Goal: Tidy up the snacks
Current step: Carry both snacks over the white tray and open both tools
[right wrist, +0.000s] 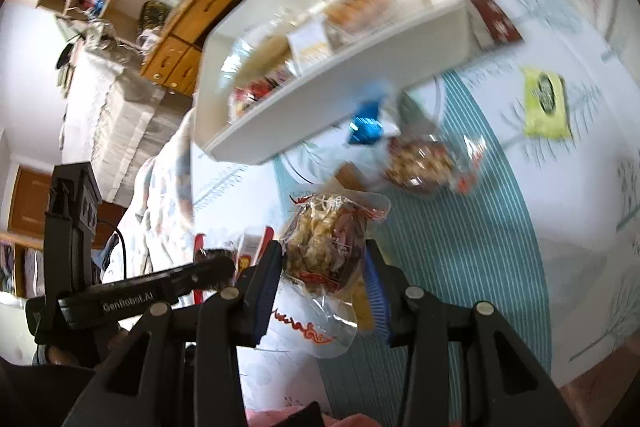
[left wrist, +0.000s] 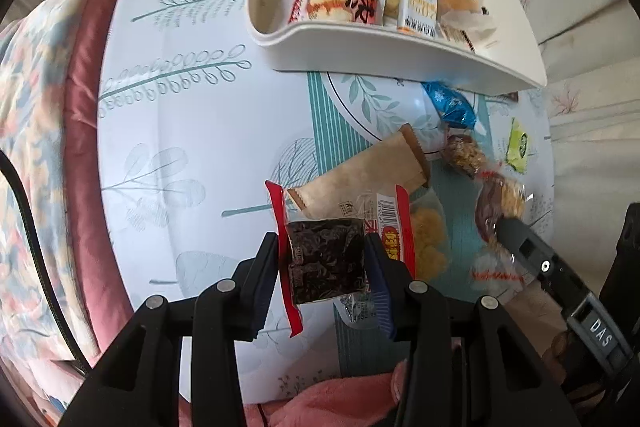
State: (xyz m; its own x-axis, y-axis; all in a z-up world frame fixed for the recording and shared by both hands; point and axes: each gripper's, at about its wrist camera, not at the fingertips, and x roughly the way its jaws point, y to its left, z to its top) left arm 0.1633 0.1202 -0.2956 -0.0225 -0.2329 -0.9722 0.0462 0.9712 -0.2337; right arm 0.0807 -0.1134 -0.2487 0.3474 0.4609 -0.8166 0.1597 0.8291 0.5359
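Two tools were each clamped on a snack. Left tool [left wrist: 325, 259] had its jaws closed against a clear packet with red ends [left wrist: 326, 261] full of dark pieces, held just above the leaf-print cloth [left wrist: 180, 131] covering the desk. Right tool [right wrist: 324, 267] pinched a clear bag of pale and brown crisps [right wrist: 326, 247], lifted off the desk too. Beyond them stood a white tray [left wrist: 384, 47] already loaded with wrapped cakes and biscuits. Loose on the cloth between tray and tools lay a tan wrapper [left wrist: 360, 171], a blue foil sweet [left wrist: 452, 105], a nut-filled packet [left wrist: 464, 153] and, farther right, a lime-green sachet [left wrist: 518, 147]. Beside the tray's far corner sat a dark red packet [right wrist: 496, 19].
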